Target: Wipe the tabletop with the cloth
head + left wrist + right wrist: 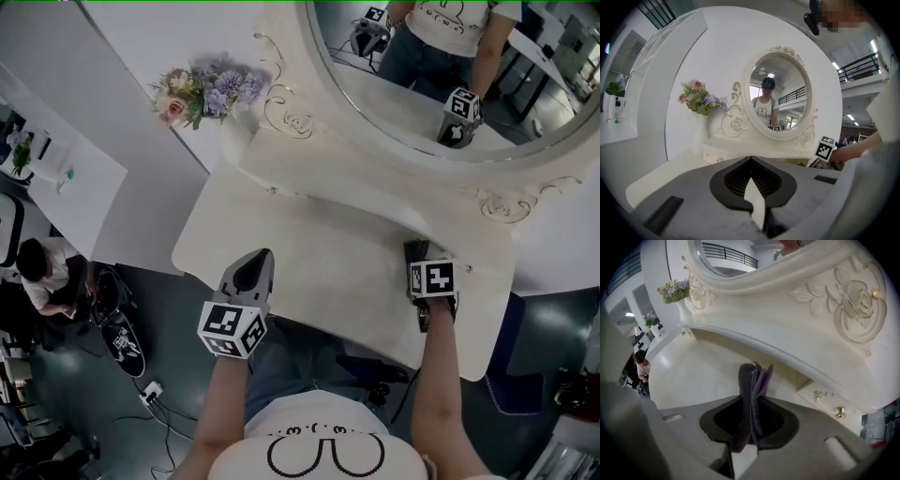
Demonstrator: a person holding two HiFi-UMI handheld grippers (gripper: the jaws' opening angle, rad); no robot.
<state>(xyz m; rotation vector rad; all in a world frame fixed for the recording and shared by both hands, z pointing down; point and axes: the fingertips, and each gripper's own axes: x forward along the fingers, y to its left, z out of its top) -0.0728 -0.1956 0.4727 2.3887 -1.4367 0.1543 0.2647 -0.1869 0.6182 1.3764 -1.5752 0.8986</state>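
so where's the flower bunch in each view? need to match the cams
Head view: flower bunch upper left, just left of the mirror.
Left gripper view: flower bunch left of centre, beside the mirror's left edge.
Right gripper view: flower bunch small, upper left, left of the mirror's frame.
Shared landmark: the oval mirror; the flowers stand at its left in all three views.

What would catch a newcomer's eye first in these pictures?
The large oval mirror in its carved white frame dominates the back of the tabletop, with a bunch of pastel flowers to its left. At the right side, the right gripper is shut on a folded dark purple cloth.
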